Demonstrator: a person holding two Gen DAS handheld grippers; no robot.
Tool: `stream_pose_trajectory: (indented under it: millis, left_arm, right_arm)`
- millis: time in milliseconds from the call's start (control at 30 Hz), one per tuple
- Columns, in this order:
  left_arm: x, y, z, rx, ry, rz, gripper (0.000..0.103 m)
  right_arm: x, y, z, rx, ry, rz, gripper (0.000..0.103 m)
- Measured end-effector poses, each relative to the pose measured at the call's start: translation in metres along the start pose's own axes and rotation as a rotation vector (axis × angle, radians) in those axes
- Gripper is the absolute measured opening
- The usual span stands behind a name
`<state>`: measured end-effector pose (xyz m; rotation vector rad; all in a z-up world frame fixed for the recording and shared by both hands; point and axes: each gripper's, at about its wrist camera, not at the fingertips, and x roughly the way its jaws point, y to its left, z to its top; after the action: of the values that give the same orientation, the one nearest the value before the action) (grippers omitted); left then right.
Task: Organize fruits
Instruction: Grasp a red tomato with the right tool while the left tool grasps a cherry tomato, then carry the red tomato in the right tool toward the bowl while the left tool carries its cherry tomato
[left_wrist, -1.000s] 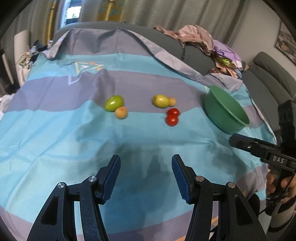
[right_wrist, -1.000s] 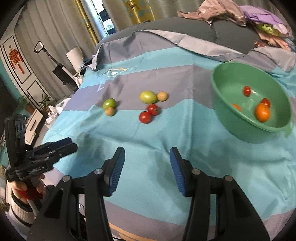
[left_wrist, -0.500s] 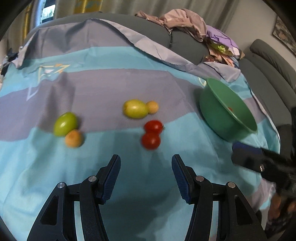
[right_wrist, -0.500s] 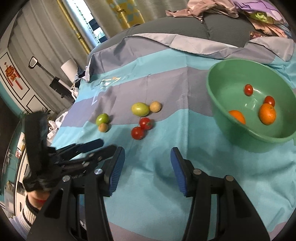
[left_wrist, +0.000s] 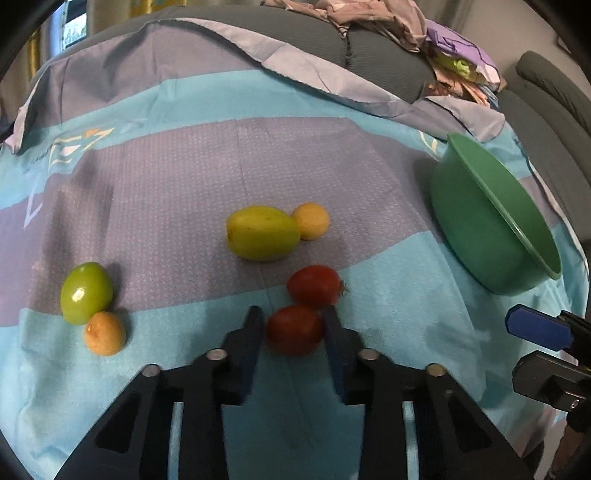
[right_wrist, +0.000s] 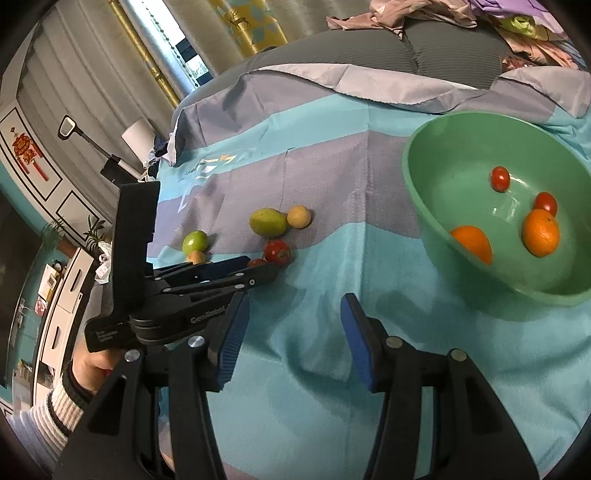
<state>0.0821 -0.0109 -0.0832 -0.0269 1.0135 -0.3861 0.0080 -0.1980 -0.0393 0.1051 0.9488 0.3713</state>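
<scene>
Six fruits lie loose on the striped cloth (left_wrist: 388, 332). Leftmost, a green fruit (left_wrist: 86, 292) touches a small orange-yellow one (left_wrist: 105, 333). Mid-cloth, a larger yellow-green fruit (left_wrist: 263, 232) sits against another small yellow one (left_wrist: 311, 221). Below these, two red tomatoes touch; the left gripper (left_wrist: 293, 321) is closing, its jaws flanking the nearer tomato (left_wrist: 294, 329), pads at its sides, the farther tomato (left_wrist: 314, 286) free. The right gripper (right_wrist: 293, 332) hovers above bare cloth, fingers apart, nothing between. Far right, the green bowl (right_wrist: 417, 192) holds two oranges and two small tomatoes.
</scene>
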Motion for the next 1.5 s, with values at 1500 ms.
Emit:
stream_pose_trajectory:
  millis: [1500]
  left_arm:
    - [-0.075, 0.057, -0.034, -0.114, -0.125, -0.007, 0.029]
  right_arm:
    - [0.08, 0.052, 0.034, -0.27, 0.115, -0.137, 0.031]
